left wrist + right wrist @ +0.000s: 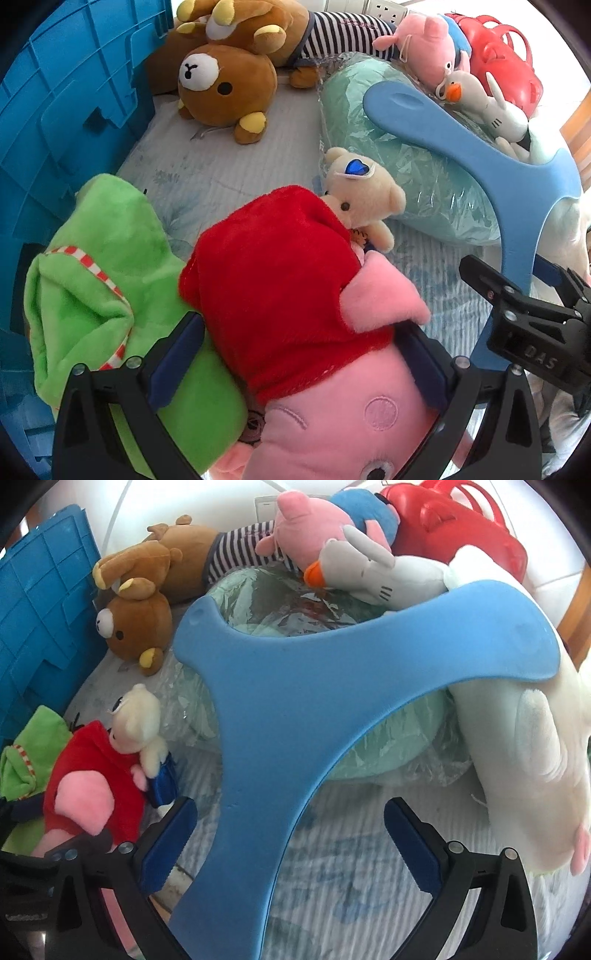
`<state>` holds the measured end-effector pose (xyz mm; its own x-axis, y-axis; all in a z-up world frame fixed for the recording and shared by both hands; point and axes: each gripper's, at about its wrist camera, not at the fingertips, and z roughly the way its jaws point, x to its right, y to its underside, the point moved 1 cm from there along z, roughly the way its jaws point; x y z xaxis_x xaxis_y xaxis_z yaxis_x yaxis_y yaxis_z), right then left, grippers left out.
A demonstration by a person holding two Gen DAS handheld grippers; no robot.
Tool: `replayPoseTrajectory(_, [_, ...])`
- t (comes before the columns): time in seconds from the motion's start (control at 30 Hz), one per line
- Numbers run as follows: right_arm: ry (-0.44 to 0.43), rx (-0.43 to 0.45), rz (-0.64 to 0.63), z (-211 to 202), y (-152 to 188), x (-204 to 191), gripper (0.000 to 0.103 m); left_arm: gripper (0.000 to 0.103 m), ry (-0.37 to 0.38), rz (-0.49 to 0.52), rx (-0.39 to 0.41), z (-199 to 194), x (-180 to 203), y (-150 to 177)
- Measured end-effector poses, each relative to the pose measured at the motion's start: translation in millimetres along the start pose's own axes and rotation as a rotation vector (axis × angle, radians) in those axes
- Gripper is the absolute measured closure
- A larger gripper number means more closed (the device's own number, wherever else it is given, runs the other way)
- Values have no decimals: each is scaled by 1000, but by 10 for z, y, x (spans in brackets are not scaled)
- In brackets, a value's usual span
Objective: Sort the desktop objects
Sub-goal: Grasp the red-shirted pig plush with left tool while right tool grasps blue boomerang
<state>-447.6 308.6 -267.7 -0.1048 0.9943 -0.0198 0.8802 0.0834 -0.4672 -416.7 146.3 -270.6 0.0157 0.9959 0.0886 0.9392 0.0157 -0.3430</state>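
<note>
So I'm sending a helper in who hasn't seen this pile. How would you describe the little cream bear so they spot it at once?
Start at the big mint cushion in clear plastic. Against its near-left edge sits the small cream bear, head poking out beside the red-dressed pink pig. Unlike the brown bears farther back, it is pale, much smaller, and has a shiny blue heart on its head.

left wrist: close over pig (295, 295), facing 12 toward bears | right wrist: close behind blue foam (295, 686), facing 12 | shared: bear (225, 85), foam, crate (62, 110)
</note>
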Motion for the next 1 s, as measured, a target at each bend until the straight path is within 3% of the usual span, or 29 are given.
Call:
replayPoseTrajectory(0.03, [-4,-4,-9,19,-3,-13,33,7,-1,7,13,-9,9,2])
replayPoseTrajectory(0.07, [-15,-11,-12,36,-4,-24,46,15,5,14,29,-30,24,14])
replayPoseTrajectory(0.17, [-45,-7,-21,-11,8,-61,64,24,4,35,66,-99,62,56])
replayPoseTrajectory(0.23, [-62,5,-26,-91,19,-76,71,29,8,38,77,-171,70,82])
replayPoseTrajectory(0.47, [-104,77,-45,-587,48,-43,75,42,28,54,129,-540,57,187])
replayPoseTrajectory(0.6, [-112,109,-59,-842,85,-46,78,42,23,70,162,-756,33,252])
replayPoseTrajectory(0.83, [-129,88,-79,-1033,282,-72,80,42,48,52,117,-809,-82,506])
replayPoseTrajectory(1.0, [-139,56,-81,-957,398,-86,80,18,89,1,58,-662,-121,498])
